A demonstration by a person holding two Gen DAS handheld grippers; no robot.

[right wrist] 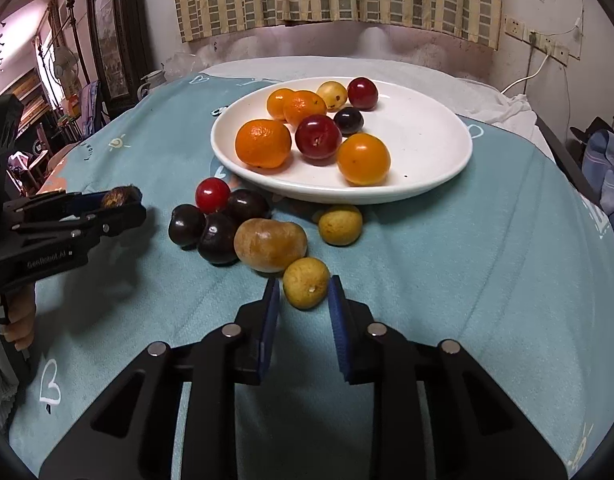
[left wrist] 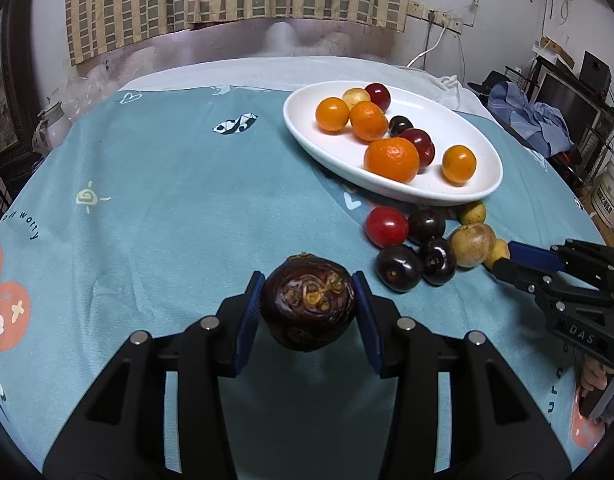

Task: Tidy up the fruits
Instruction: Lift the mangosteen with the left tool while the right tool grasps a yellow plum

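Observation:
My left gripper (left wrist: 308, 288) is shut on a dark purple passion fruit (left wrist: 308, 307) and holds it above the blue cloth; it also shows in the right wrist view (right wrist: 121, 197). My right gripper (right wrist: 303, 290) is open, its pads on either side of a small yellow fruit (right wrist: 306, 283) that rests on the cloth. A white oval plate (right wrist: 427, 148) holds several oranges, red plums and dark fruits. A pile of loose fruit lies in front of the plate: a red tomato (right wrist: 212, 195), dark plums (right wrist: 217, 238), a tan fruit (right wrist: 270, 244) and another yellow fruit (right wrist: 340, 225).
The table wears a light blue printed cloth (left wrist: 179, 184). A curtain and wall stand behind it. Cluttered shelves and clothes (left wrist: 547, 120) are at the right. The person's hand (right wrist: 21, 320) holds the left gripper handle at the left edge.

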